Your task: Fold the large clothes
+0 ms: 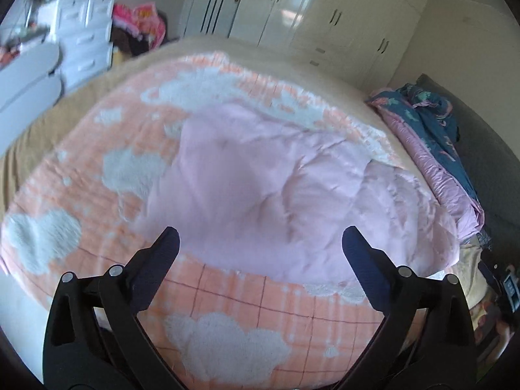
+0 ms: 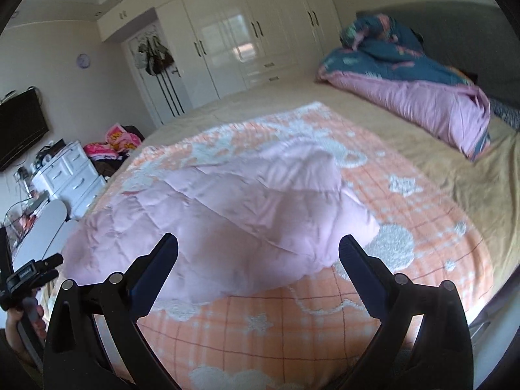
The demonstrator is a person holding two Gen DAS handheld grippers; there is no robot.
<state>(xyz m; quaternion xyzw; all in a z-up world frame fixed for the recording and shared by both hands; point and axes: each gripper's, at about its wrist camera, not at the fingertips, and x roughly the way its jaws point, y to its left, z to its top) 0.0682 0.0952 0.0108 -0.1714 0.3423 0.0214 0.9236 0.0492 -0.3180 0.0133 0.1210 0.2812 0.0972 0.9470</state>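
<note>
While poised over the bed [image 1: 29, 136], left gripper [image 1: 260, 243] spread wide, grasping nothing; pink quilted garment [image 1: 276, 178] lying rumpled on the orange cloud blanket [image 1: 243, 305], near hem just beyond the fingertips. Likely between folds, a fresh grasp not yet taken.

From the right wrist: right gripper [image 2: 258, 248] likewise released and empty above the garment [image 2: 227, 195], one flap already turned over the middle. Next move probably calls for pinching the near edge and carrying it across.
</note>
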